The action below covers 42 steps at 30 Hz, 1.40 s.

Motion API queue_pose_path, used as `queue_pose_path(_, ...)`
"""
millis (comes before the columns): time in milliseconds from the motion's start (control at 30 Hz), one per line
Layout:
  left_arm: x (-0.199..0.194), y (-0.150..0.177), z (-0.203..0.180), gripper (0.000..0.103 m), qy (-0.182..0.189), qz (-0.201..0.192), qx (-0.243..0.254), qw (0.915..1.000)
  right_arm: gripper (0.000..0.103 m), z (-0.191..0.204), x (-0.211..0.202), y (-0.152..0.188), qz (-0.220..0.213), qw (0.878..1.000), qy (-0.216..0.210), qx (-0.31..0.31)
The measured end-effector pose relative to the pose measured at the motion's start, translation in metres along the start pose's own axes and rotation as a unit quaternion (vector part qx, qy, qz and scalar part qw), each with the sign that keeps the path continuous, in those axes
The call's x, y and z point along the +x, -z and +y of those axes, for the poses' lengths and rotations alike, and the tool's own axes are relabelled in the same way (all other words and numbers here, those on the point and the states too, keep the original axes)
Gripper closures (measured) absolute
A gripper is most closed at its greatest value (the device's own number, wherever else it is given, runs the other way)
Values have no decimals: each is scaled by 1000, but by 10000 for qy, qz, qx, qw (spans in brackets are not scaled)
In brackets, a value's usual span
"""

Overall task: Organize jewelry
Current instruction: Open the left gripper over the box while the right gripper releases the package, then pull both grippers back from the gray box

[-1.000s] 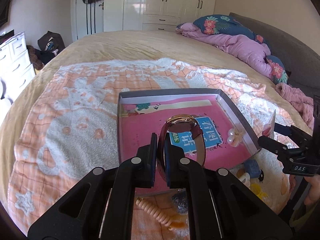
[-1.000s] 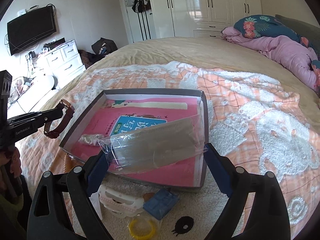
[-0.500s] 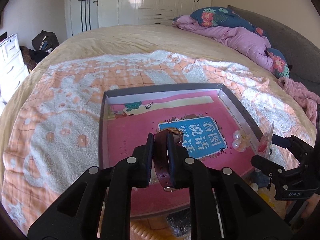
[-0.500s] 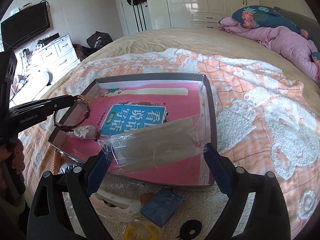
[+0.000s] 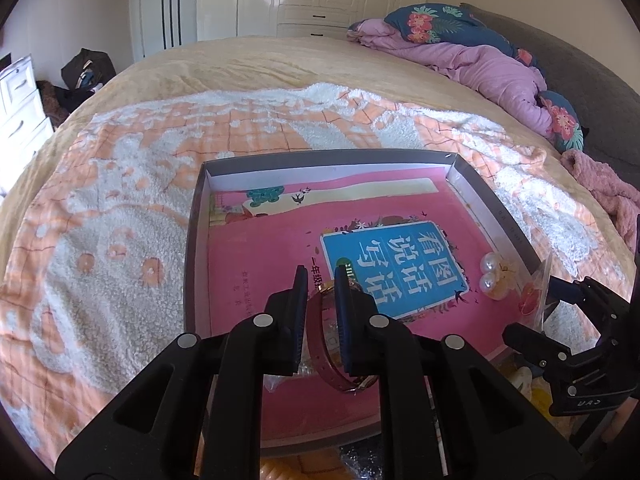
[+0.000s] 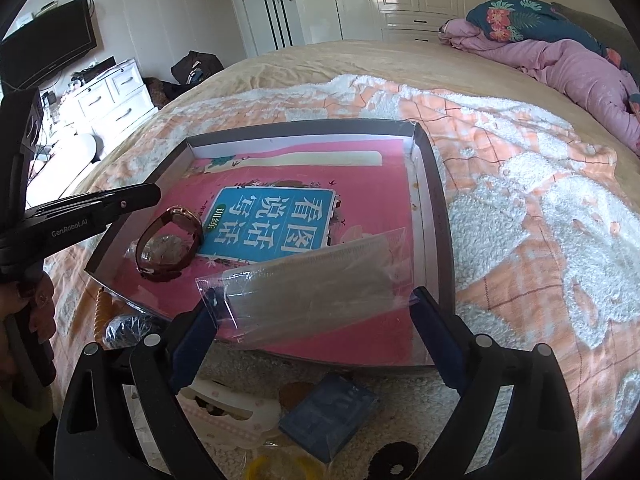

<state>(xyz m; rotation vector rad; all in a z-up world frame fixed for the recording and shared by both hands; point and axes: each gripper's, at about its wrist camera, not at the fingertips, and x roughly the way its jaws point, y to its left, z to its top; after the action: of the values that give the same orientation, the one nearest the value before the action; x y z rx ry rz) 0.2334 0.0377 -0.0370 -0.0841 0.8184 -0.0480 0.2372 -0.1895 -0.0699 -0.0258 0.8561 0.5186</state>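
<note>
A brown-strapped watch with a gold case (image 6: 172, 240) stands on its edge on the pink book in the grey tray (image 6: 436, 208), on top of a small clear packet. My left gripper (image 5: 320, 280) hovers just over it, its jaws a narrow gap apart. The strap (image 5: 324, 344) runs loosely between and under the fingers. From the right wrist view the left gripper (image 6: 154, 194) is clear of the watch. My right gripper (image 6: 312, 296) stands wide, shut on a clear plastic bag (image 6: 312, 288) over the tray's near edge. Pearl earrings (image 5: 490, 272) lie by the tray's right wall.
In front of the tray, on the fleece blanket, lie a blue box (image 6: 330, 412), a white and pink clip (image 6: 228, 408), a yellow ring (image 6: 280, 468), an orange coil tie (image 6: 98, 312) and a dark bundle (image 6: 124, 328). A purple quilt (image 5: 480, 60) is heaped at the far right.
Both grippers have come down toward the tray. The watch went from hanging at the tray's left side to resting on the book, and the left jaws have parted slightly.
</note>
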Motion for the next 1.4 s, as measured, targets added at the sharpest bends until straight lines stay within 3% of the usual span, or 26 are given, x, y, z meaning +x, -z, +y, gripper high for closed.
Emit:
queue_pose_path(367, -1, 0, 1, 96, 5, 5, -22, 10000, 5, 3, -1, 3, 23, 9999, -96, -70)
queue_pose_path(567, -9, 1, 1, 94, -17, -54, -39, 10000, 4, 3, -16, 2, -212, 9997, -101, -102)
queue_pose_path(633, -12, 1, 1, 78, -30, -58, -58, 10000, 4, 2, -22, 2, -283, 9995, -102, -109)
queue_pose_path(767, -20, 1, 0, 68, -37, -93, -81, 9999, 4, 3, -30, 2, -364, 9992, -92, -132)
queue_pose_path(833, -25, 1, -1, 53, -51, -122, -105, 9999, 4, 2, -35, 2, -391, 9991, -102, -134)
queue_pose_path(967, -34, 1, -3, 38, -100, -174, -111, 9997, 4, 1, -43, 4, -452, 9989, -107, -92)
queue_pose_path(1133, -49, 4, -8, 10, -209, -252, -112, 9994, 4, -2, -51, 7, -518, 9986, -117, -20)
queue_pose_path(1400, -78, 4, -11, 9, -251, -433, -131, 9987, 4, -4, -68, 9, -611, 9980, -124, 77)
